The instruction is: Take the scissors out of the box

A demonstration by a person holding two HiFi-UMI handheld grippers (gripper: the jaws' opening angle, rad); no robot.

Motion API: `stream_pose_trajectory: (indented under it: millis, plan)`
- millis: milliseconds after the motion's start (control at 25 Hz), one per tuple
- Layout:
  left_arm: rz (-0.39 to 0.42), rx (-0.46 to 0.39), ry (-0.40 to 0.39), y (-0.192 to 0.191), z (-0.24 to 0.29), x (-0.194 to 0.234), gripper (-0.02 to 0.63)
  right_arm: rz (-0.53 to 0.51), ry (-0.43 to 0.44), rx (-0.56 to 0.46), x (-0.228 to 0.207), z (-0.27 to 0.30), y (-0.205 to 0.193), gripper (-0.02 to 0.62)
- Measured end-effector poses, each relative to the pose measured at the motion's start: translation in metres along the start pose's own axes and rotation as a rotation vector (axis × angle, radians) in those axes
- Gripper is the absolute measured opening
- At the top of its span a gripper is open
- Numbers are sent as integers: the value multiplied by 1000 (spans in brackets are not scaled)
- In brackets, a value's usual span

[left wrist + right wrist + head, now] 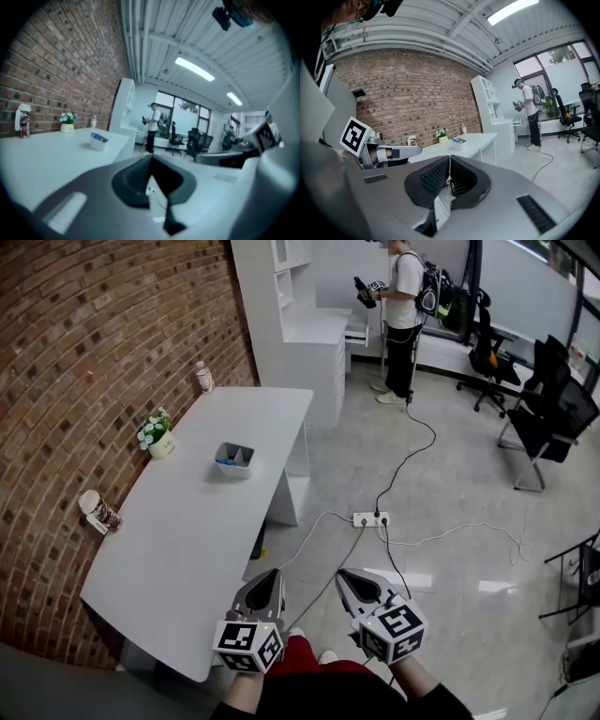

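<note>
Task not begun — left tongs (272, 577) and right tongs (345, 577) pressed together, empty, well apart from the box (234, 460) on the desk (187, 540).

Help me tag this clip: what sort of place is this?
Likely an office workspace: black wheeled office chairs, a long white desk along a red brick wall, and a white power strip on the floor.

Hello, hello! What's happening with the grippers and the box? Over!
Left gripper and right gripper both shut, empty, off the table's near end. Box sits mid-table, untouched, something blue inside. Power strip on the floor ahead.
</note>
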State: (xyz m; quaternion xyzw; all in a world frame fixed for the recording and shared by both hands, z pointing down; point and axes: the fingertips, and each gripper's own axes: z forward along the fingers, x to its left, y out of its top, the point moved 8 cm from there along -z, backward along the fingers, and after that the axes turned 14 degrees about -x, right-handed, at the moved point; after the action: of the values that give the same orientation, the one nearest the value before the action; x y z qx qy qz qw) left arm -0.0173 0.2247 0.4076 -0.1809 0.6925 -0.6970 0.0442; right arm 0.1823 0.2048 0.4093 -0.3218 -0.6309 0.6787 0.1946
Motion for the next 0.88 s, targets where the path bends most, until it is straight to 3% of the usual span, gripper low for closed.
stream_pose_trajectory:
  millis: [880]
  plan:
    - [-6, -10, 16, -1, 53, 35, 3, -37, -20, 15, -35, 43, 7, 9]
